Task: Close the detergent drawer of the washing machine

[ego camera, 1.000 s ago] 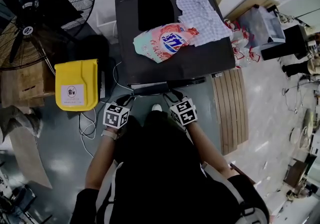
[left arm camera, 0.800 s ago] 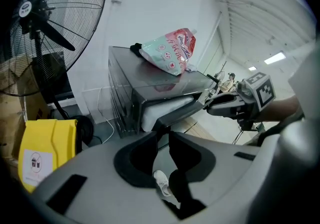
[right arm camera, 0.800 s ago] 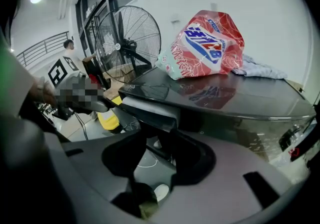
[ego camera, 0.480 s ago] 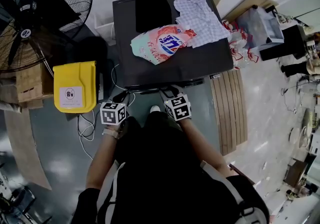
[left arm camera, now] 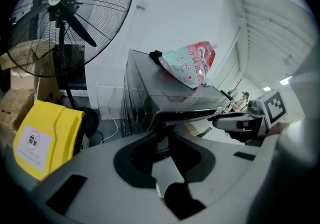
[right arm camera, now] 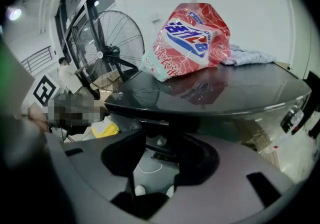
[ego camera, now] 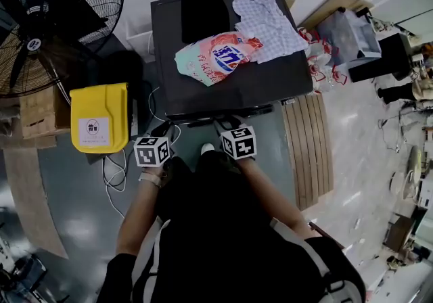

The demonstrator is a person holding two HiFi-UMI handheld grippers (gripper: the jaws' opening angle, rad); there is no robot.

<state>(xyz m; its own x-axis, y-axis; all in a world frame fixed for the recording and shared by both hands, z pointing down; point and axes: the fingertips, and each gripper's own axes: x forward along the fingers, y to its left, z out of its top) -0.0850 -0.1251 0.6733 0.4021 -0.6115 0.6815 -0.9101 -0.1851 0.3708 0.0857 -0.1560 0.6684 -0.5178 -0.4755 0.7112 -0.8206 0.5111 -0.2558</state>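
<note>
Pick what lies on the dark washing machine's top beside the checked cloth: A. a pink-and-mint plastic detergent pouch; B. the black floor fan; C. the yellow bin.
A: the pink-and-mint plastic detergent pouch rests on the dark washing machine's top, right beside the checked cloth.

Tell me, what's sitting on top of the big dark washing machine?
On the washing machine lie a pink-and-teal detergent pouch, a checked cloth and a flat black thing at the back. Whatever is beneath them is covered.
</note>
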